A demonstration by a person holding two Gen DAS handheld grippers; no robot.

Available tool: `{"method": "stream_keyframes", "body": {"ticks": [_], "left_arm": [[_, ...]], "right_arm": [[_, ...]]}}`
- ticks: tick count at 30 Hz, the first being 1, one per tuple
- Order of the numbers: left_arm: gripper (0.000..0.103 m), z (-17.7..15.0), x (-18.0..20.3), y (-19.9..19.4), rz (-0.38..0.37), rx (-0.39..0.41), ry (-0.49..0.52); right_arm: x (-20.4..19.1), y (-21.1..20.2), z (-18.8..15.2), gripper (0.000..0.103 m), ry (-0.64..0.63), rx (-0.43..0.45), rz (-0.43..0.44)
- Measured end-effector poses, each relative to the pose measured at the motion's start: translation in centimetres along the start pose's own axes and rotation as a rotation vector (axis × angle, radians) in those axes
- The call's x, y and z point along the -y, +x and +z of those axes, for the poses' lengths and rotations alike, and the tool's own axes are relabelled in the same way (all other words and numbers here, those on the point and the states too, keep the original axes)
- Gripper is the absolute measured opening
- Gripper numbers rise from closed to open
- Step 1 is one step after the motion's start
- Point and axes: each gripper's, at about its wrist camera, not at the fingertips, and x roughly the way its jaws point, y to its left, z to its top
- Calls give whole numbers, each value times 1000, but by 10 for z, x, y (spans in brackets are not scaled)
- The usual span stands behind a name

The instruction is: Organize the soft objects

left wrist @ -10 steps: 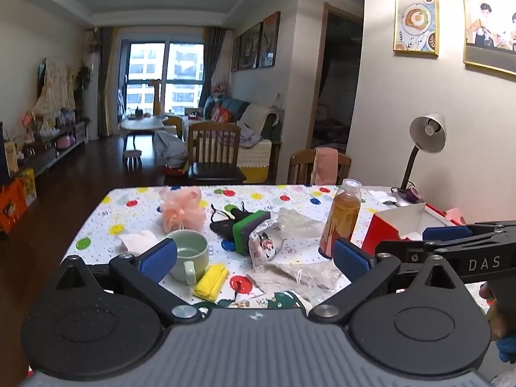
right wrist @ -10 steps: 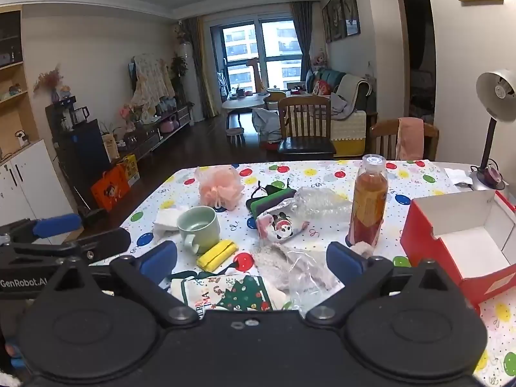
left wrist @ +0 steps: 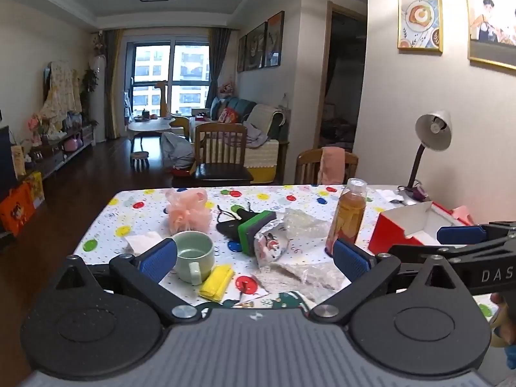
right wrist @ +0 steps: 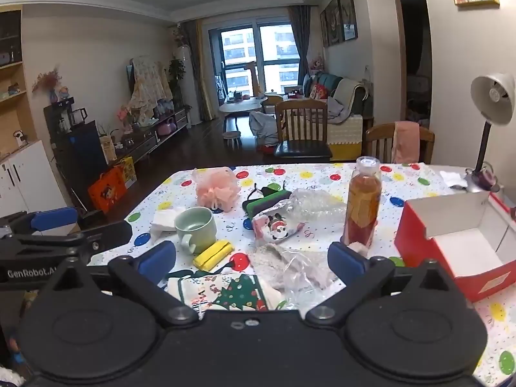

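I hold both tools back at the near edge of the table, the left gripper and right gripper each with jaws spread wide and nothing between them, which I judge a survey stance before a first pick. The soft items lie loose mid-table: pink bath pouf, yellow cloth just beside the green mug, Christmas-print towel nearest me. The open red box sits at the right, seemingly the intended bin.
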Motion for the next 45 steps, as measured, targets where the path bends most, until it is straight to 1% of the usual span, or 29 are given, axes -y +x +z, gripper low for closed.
{"method": "stream_keyframes", "body": {"ticks": [6,9,12,17,20,27,32,45], "left_arm": [[103,-1,-8,7,-24,-12,-50],[103,-2,-8,7,-29,-1,-46],[103,-1,-4,6,-43,0,-30],[103,-1,-3,4,-40,9,-20],[103,-1,-2,3,-42,10,-22],[103,-1,-3,-1,-67,17,-12],[103,-1,-1,-2,-66,13,-7],[103,1,2,-7,-62,35,-1]], "right_arm": [[3,-3,0,103,-10,-7,-32],[0,-6,0,103,-28,-19,-56],[-1,-11,0,103,-42,-8,-71],[-1,-12,1,103,-64,-16,-74],[1,-13,2,103,-54,-16,-80],[1,-17,0,103,-43,-2,-78],[1,-19,-1,103,-37,4,-76],[1,-20,0,103,-35,13,-76]]}}
